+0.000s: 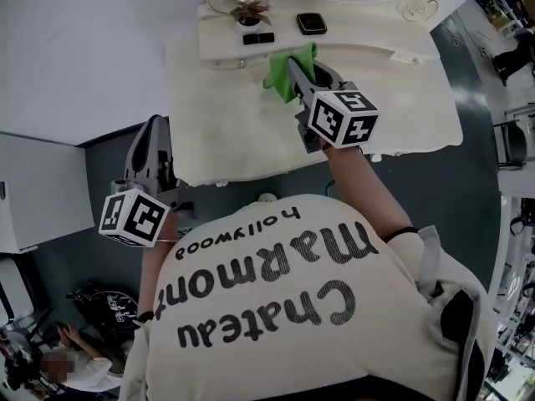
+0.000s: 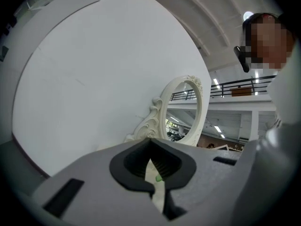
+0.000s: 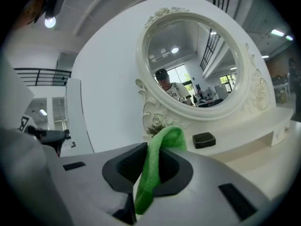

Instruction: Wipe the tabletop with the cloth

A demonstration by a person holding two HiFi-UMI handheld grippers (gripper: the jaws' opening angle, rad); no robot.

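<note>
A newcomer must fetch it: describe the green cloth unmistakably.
Find the cream dressing table under the oval mirror. Over its top the right gripper pinches the cloth. It alone is bright green; the shelf boxes behind it are black.

The cream-white bench [image 1: 226,124] is bare across its front, left and right, open for a gripper to pass. Along the back a raised white shelf [image 1: 219,50] bars the way, carrying a flat black box [image 1: 258,38], a square black case [image 1: 311,23] and an ornate white oval mirror [image 3: 197,65]. The right gripper [image 1: 294,63], pinching a green cloth [image 1: 282,80], stands just before that shelf.
</note>
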